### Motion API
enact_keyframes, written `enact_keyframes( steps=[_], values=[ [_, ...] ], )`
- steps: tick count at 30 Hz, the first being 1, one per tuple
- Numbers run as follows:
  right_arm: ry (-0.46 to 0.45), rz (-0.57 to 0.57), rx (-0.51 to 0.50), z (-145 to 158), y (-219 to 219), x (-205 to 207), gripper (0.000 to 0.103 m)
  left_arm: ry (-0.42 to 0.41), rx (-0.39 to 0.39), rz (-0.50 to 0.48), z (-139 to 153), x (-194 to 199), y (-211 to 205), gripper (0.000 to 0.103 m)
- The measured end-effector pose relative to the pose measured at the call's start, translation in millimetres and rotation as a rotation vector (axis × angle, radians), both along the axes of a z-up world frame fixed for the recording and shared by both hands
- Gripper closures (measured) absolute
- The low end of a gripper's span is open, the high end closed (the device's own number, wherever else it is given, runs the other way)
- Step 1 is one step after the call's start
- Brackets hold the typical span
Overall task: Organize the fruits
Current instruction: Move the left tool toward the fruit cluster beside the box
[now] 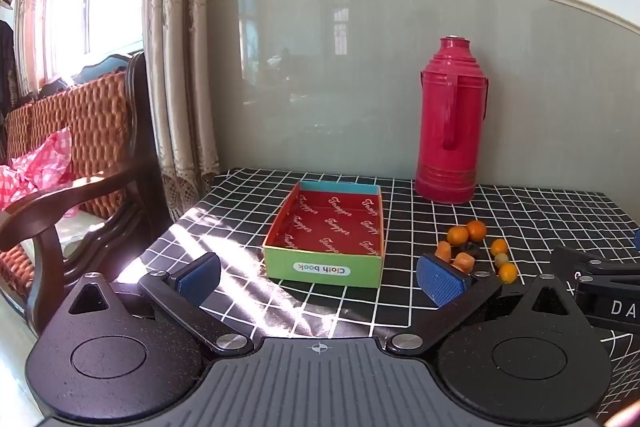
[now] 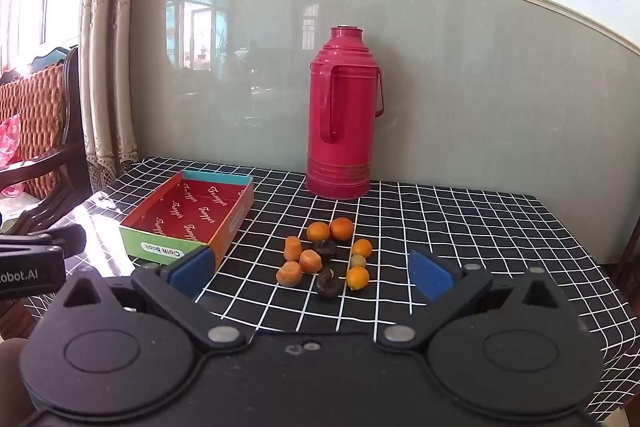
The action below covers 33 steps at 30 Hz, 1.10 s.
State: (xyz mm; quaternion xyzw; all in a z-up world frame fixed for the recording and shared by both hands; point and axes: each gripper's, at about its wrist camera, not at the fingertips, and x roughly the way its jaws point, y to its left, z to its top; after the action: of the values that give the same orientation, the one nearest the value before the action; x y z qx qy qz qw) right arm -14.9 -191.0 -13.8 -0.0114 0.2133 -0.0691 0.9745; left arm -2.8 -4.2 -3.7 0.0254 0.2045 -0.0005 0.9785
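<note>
Both claws are spread wide and hold nothing. Right claw is nearer the fruits, which sit just right of the empty box; left claw faces that box.

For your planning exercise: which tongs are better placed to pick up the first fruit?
Probably the right tongs: open, with the fruit pile straight ahead between the fingers. The left tongs, also open, face the box, with the fruit off to one side.
</note>
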Motion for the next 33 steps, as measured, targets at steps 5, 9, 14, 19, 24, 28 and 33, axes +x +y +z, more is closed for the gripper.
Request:
enact_keyframes(
  steps=[5, 9, 14, 19, 24, 28, 33],
  values=[
    [-0.004, 0.001, 0.0, 0.3, -0.3, -0.6, 0.006, -0.004, 0.002, -0.003, 0.3, 1.0, 0.6, 0.0],
    [-0.006, -0.001, -0.004, 0.5, -0.2, -1.1, 0.006, -0.005, 0.004, -0.006, 0.9, 1.7, -0.2, 0.0],
    [-0.007, -0.009, 0.002, 2.5, -3.3, 1.0, 0.006, -0.008, 0.012, -0.008, 0.7, 2.8, -2.5, 0.0],
    [-0.01, -0.025, 0.007, -1.5, -8.4, 0.3, 0.006, -0.006, 0.023, -0.024, -1.0, 5.3, -7.4, 0.0],
    [-0.017, -0.055, 0.026, -3.6, -17.9, -1.3, 0.006, -0.005, 0.052, -0.046, -3.4, 8.9, -16.6, 0.0],
    [-0.015, -0.073, 0.038, -7.1, -27.4, -1.4, 0.006, -0.011, 0.077, -0.063, -4.9, 12.5, -25.5, 0.0],
    [-0.016, -0.1, 0.057, -12.4, -41.3, 2.0, 0.006, -0.007, 0.115, -0.092, -11.6, 19.9, -38.1, 0.0]
  ],
)
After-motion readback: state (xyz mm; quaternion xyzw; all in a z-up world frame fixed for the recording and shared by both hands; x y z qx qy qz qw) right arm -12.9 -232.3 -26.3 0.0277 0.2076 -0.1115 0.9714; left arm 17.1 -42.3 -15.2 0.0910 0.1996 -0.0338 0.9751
